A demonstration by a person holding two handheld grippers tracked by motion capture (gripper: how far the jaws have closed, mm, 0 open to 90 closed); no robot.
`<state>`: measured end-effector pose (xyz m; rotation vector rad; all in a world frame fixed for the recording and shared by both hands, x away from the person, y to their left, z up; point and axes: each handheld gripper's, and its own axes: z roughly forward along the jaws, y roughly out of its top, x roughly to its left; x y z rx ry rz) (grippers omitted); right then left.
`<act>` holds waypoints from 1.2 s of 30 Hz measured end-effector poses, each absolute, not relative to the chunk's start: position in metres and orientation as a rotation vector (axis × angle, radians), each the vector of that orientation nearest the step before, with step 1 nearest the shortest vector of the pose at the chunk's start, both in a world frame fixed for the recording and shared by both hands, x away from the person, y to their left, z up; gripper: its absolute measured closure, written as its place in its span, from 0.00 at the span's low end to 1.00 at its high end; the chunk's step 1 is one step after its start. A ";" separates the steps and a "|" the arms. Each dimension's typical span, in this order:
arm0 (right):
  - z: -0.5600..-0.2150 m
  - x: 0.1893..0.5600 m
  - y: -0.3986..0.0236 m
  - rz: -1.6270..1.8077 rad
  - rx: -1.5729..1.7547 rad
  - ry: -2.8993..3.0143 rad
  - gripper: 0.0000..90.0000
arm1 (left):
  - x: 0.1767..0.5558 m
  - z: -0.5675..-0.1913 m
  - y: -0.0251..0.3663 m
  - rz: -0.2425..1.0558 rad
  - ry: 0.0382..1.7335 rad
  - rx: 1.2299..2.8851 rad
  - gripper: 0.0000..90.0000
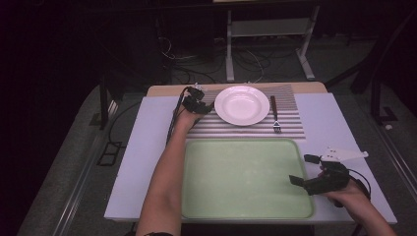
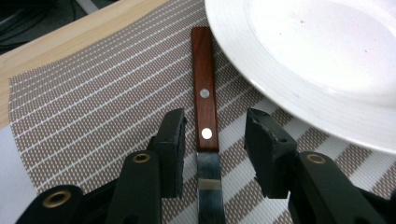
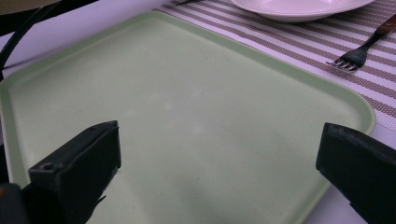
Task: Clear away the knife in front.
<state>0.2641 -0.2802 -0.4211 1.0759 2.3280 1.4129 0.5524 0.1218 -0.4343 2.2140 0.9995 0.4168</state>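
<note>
Right hand-held gripper (image 1: 301,169) near the tray's (image 1: 246,211) right edge, jaws spread wide, nothing between. Left hand-held gripper (image 2: 212,140) beyond the tray, over the striped mat (image 2: 93,107), jaws parted astride a knife (image 2: 205,121), pads not pressing on it. Knife flat on mat, wooden handle just beside the white plate (image 2: 299,51). Fork (image 1: 275,114) on the plate's other side. All on the worktop (image 1: 142,147).

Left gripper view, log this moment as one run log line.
left tool: open, jaws either side of knife, not gripping | knife: flat on striped placemat beside white plate | right tool: open over green tray
</note>
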 end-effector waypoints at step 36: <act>-0.420 0.264 -0.282 1.428 1.076 2.318 0.00 | 0.559 -0.445 0.120 0.386 1.092 2.204 0.85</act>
